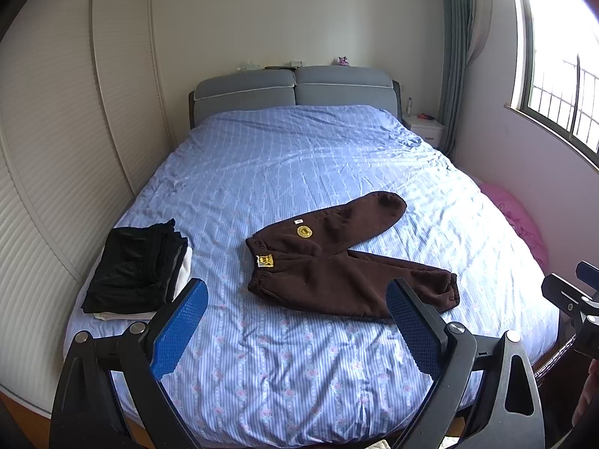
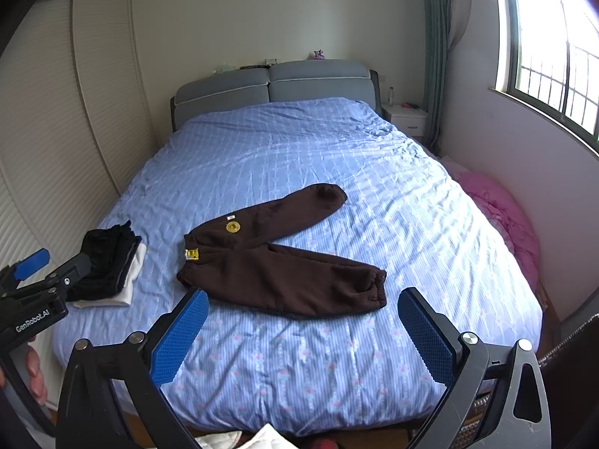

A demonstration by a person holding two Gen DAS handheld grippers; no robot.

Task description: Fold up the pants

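Dark brown pants (image 1: 337, 262) lie spread flat on the blue bed cover (image 1: 292, 164), waistband to the left, the two legs splayed in a V to the right. They also show in the right wrist view (image 2: 277, 262). A yellow badge (image 1: 304, 231) sits near the waistband. My left gripper (image 1: 297, 292) is open and empty, held above the near part of the bed, short of the pants. My right gripper (image 2: 303, 303) is open and empty, also short of the pants. The left gripper shows at the left edge of the right wrist view (image 2: 45, 277).
A stack of folded black and white clothes (image 1: 138, 269) lies at the bed's left edge, also in the right wrist view (image 2: 108, 269). A pink bundle (image 2: 501, 217) lies beside the bed at right. A white wardrobe (image 1: 56, 149) stands left; a nightstand (image 1: 425, 127) stands by the headboard.
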